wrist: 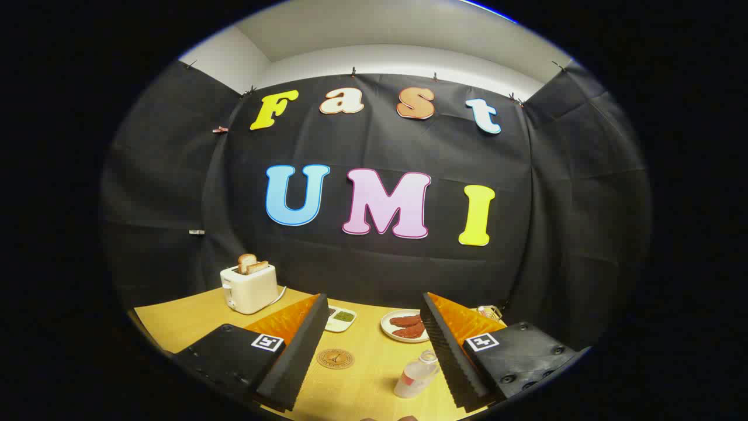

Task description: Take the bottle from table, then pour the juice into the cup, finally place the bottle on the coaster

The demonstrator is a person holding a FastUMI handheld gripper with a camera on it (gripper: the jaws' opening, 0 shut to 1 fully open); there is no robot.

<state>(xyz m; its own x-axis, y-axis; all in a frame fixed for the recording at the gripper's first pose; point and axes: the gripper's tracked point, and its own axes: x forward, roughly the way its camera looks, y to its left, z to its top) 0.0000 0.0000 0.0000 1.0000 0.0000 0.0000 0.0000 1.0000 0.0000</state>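
Two black ridged fingers of the handheld gripper [374, 351] stand wide apart above the yellow wooden table [175, 324], with nothing between their pads, so the grasp is not yet made. Between them, low and close to the inner face of the right finger [447, 356], stands the small clear plastic bottle with a pale label [414, 379]; it looks upright, though the fisheye makes its neck lean toward that finger, and whether it touches the pad cannot be told. Its long axis runs vertically, roughly across the line along which the fingers would close, which suits a side grip around the body. By my reading the bottle sits off-centre, nearer the right finger than the left finger [295, 359], so the coming move likely calls for a small shift to the right and a little forward before closing. Just ahead of the left finger lies the round brown coaster [335, 358], flat on the table and apart from the bottle. Beyond the fingers are a white plate of reddish food [404, 325], a small white dish with green contents [341, 318] and a white toaster holding bread slices [250, 286]. No cup can be made out clearly.
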